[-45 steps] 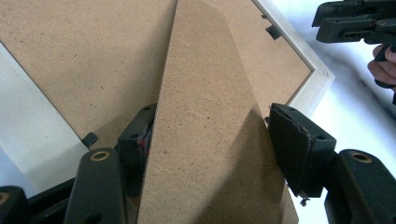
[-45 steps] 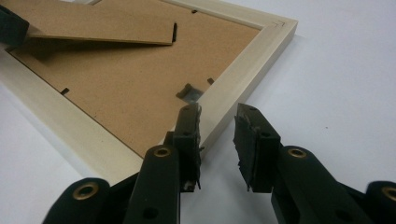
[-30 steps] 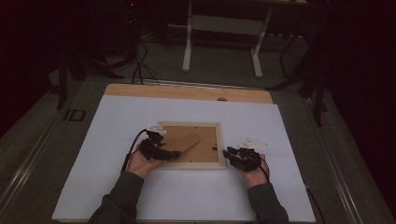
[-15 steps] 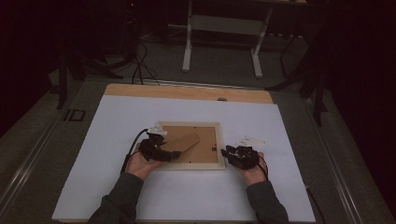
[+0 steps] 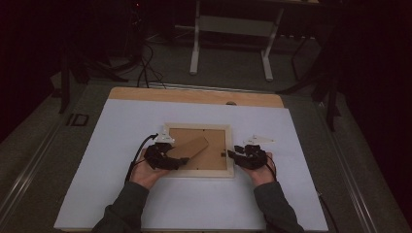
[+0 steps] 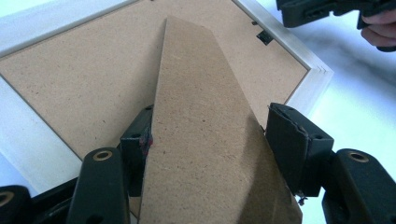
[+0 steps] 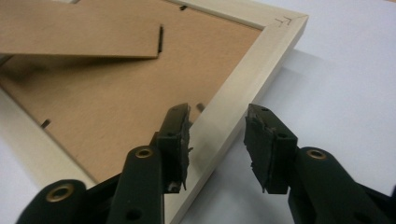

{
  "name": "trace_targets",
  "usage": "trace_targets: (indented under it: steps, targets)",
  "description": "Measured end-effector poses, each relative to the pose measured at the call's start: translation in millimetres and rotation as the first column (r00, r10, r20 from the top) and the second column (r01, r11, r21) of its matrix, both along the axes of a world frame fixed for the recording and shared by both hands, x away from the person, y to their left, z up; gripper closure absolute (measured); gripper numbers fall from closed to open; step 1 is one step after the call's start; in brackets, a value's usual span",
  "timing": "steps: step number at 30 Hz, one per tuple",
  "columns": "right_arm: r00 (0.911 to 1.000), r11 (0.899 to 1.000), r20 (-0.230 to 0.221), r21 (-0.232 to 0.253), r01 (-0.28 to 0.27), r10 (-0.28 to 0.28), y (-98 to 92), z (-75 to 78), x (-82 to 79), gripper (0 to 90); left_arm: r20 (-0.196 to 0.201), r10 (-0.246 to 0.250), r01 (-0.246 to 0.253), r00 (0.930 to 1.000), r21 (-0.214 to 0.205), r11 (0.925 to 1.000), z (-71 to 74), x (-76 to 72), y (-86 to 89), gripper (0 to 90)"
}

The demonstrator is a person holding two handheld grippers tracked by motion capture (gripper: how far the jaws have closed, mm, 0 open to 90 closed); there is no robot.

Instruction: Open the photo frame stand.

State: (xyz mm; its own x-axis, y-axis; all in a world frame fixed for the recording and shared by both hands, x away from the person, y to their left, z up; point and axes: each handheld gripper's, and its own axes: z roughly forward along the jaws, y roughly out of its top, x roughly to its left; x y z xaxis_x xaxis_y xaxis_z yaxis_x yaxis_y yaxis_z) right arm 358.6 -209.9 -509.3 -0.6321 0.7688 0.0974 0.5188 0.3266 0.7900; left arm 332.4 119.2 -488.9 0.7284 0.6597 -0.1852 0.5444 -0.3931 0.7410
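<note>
A pale wooden picture frame [image 5: 194,126] lies face down on the white tabletop, its brown backing board [image 6: 70,79] facing up. The cardboard easel stand [image 5: 192,147] rises at a slant off the backing. My left gripper [image 5: 177,162] is shut on the stand [image 6: 205,93] near its wide end, a pad against each side edge [image 6: 210,123]. My right gripper [image 5: 233,154] straddles the frame's right rail [image 7: 261,56]; its jaws [image 7: 217,114] have just been opening and stand open, the pads clear of the rail between them. The raised stand [image 7: 79,28] hangs over the backing.
The white tabletop [image 5: 121,121] ends in a bare wooden strip [image 5: 194,96] at the far edge. Beyond it stand a desk's metal legs [image 5: 195,48] and cables [image 5: 145,63] on the dark floor. White surface lies on all sides of the frame.
The right gripper's jaws have spread apart around the frame's right rail. Both hands stay where they were, and the left gripper keeps its hold on the stand.
</note>
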Motion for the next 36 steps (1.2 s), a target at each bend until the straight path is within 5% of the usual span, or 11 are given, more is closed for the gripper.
trace_targets:
  steps: [36]
  targets:
    - [0.9983,0.997,-0.057,0.075,0.017,-0.012,0.6,11.9,33.6,51.0,0.144,-0.013,0.003,0.9894,0.065,0.9979,9.1,-22.5,-7.8,40.0]
